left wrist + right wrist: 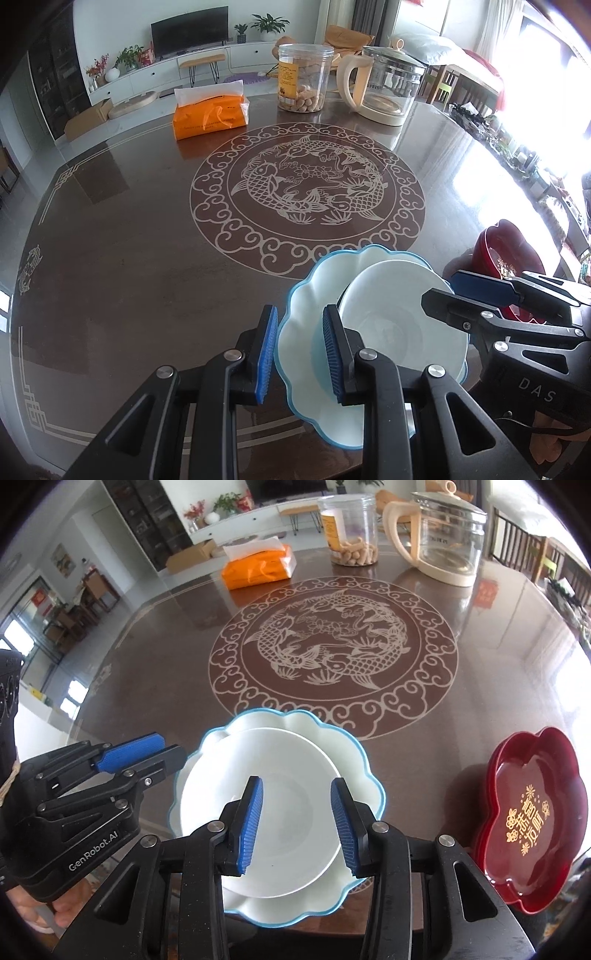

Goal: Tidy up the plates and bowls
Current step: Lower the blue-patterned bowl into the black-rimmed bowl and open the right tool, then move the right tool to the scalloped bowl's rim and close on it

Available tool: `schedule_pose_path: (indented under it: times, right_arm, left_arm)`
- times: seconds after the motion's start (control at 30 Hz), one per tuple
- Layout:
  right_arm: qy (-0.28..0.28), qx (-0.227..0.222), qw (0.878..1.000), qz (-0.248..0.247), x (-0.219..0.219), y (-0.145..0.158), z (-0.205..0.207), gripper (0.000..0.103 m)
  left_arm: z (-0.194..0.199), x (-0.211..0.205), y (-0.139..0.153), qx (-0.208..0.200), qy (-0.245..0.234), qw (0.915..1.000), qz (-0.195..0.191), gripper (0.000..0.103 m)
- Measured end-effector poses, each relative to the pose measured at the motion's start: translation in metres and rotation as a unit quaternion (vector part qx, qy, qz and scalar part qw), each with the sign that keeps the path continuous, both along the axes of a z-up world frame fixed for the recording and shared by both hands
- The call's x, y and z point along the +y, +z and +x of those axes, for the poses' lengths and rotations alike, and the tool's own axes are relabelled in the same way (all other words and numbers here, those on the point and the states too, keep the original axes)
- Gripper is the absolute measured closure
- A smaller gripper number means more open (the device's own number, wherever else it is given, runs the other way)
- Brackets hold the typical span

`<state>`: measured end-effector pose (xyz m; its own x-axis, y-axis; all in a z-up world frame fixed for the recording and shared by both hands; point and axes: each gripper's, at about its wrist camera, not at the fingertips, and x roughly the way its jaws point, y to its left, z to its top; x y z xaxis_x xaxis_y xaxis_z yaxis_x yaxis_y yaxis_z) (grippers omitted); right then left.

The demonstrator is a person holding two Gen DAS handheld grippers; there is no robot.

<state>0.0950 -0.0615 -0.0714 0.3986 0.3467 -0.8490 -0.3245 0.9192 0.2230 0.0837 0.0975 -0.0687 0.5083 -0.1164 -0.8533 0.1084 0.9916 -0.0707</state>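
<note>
The right claw [297, 821] is hanging open over the white plate [258, 812], gripping nothing. The red dish [532, 823] is lying at lower right of the right wrist frame, nearer this claw. The left claw [300, 354] is straddling the scalloped plate [299, 347] rim, pads open.

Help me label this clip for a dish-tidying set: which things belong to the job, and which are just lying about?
Job:
white plate
blue-rimmed scalloped plate
red flower-shaped dishes

Lying about:
orange tissue pack
snack jar
glass kettle

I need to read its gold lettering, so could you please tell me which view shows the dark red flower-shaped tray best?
The right wrist view: the dark red flower-shaped tray appears whole. The left wrist view shows only part of it, behind a tool.
</note>
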Motion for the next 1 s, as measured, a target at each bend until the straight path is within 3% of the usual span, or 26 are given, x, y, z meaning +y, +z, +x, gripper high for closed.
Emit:
schedule_pose_path:
  times: [0.07, 0.13, 0.2, 0.27, 0.43, 0.53, 0.6, 0.83, 1.0]
  right_arm:
    - [-0.006, -0.029, 1.000, -0.007, -0.002, 0.006, -0.004, 0.056]
    - [-0.011, -0.061, 0.998, -0.016, -0.006, 0.016, -0.011, 0.046]
    - [-0.027, -0.089, 0.995, -0.025, -0.011, 0.025, -0.020, 0.038]
    - [-0.048, -0.108, 0.993, -0.025, -0.020, 0.032, -0.031, 0.037]
    - [-0.116, -0.152, 0.981, -0.027, -0.047, 0.046, -0.071, 0.033]
    - [-0.145, -0.153, 0.977, -0.036, -0.059, 0.049, -0.091, 0.033]
    - [-0.147, -0.159, 0.975, -0.040, -0.064, 0.052, -0.102, 0.033]
    - [-0.134, -0.171, 0.975, -0.043, -0.064, 0.048, -0.124, 0.032]
    - [-0.115, -0.181, 0.976, -0.041, -0.059, 0.040, -0.135, 0.032]
  left_arm:
    - [-0.005, 0.000, 0.005, -0.012, 0.000, 0.9999, -0.001, 0.075]
    - [-0.011, -0.002, 0.011, -0.030, 0.004, 0.9995, 0.008, 0.058]
    - [-0.020, -0.007, 0.020, -0.060, 0.014, 0.9978, 0.025, 0.028]
    - [-0.031, -0.013, 0.028, -0.089, 0.022, 0.9952, 0.037, 0.021]
    - [-0.053, -0.030, 0.043, -0.110, 0.020, 0.9930, 0.037, 0.014]
    - [-0.067, -0.039, 0.050, -0.122, 0.020, 0.9914, 0.043, 0.010]
    - [-0.074, -0.042, 0.054, -0.126, 0.021, 0.9910, 0.039, 0.005]
    - [-0.090, -0.055, 0.058, -0.124, 0.025, 0.9901, 0.062, 0.004]
    - [-0.094, -0.027, 0.040, -0.088, 0.025, 0.9957, 0.013, 0.005]
